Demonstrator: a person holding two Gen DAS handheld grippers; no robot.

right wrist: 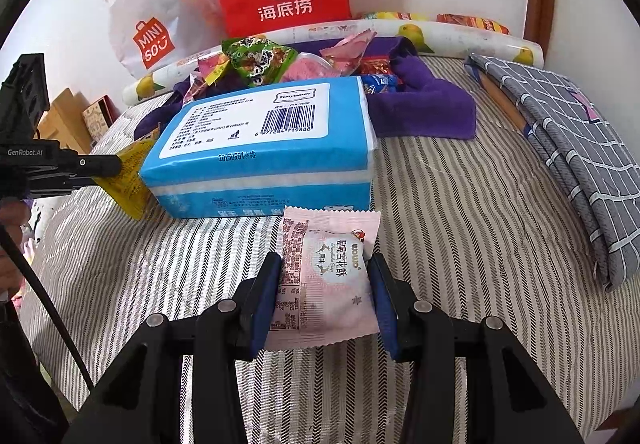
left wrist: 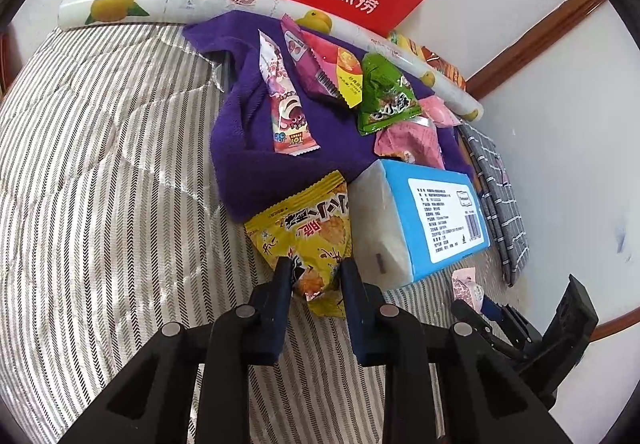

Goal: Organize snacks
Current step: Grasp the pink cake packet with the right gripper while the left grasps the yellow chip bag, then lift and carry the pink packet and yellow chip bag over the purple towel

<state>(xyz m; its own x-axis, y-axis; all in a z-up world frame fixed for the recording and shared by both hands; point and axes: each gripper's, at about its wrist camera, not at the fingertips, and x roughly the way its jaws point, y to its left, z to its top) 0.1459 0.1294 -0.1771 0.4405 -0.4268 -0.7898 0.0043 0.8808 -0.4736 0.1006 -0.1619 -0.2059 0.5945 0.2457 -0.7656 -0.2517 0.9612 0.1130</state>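
The left tongs [left wrist: 314, 276] pinch the yellow snack bag [left wrist: 308, 228], the right tongs [right wrist: 326, 276] clamp the pink snack packet [right wrist: 328, 272].

Glossy plastic wraps the yellow snack packet [left wrist: 312, 228] and tissue pack [right wrist: 264, 148]; the striped bedcover [right wrist: 460, 244] is matt woven cloth.

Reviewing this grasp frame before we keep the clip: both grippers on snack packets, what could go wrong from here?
1. The left gripper pinches only the lower corner of the yellow snack bag; it may slip or swing when lifted.
2. That bag lies against the blue tissue pack, which could get dragged.
3. The right gripper squeezes the pink pastry packet at its sides; the contents might get crushed.
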